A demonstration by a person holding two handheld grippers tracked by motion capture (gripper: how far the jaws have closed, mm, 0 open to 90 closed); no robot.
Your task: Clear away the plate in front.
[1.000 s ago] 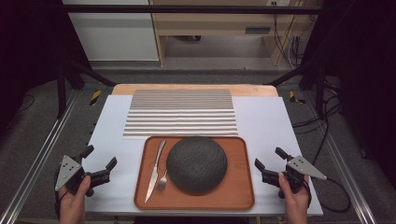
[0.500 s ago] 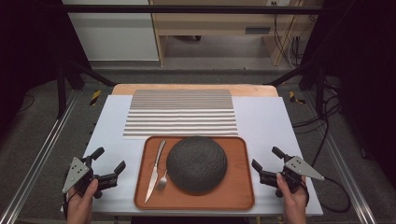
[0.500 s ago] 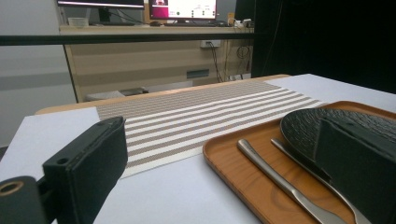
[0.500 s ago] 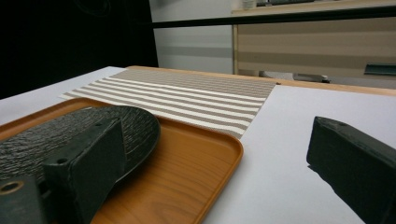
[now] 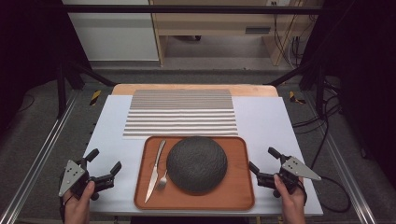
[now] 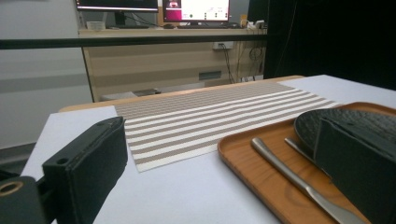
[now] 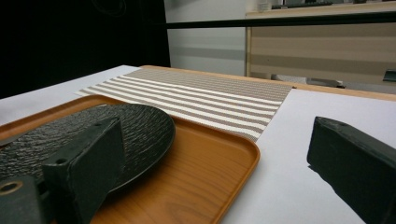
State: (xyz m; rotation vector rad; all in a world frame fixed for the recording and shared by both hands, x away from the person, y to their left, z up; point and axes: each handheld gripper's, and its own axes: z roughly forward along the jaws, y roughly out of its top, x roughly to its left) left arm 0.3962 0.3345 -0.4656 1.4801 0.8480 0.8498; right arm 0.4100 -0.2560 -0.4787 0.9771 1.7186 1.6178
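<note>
Two grippers sit wide open and empty at the near corners of the table, nothing gripped. Left gripper [image 5: 100,167] rests just beside the left edge of the orange-brown wooden tray [image 5: 240,196], right gripper [image 5: 264,164] just beside its right edge, both apart from it. On the tray lies a dark textured round plate [image 5: 197,163], looks upside down or domed, hard to say which from the high view. Left of the plate, a silver metal knife [image 5: 155,170] and a small silver fork [image 5: 162,180] lie side by side, touching or nearly so. Behind the tray, a beige-and-white striped placemat [image 5: 181,113] lies flat and bare on the white table cover [image 5: 266,116].

Progress: judged as the very start. Everything is on the tray, nothing moved to the placemat. Left to do, likely: carry plate, knife and fork over and set them out. In the left gripper view the knife handle [image 6: 285,170] lies near the right jaw, so cutlery seems the closest pick.
</note>
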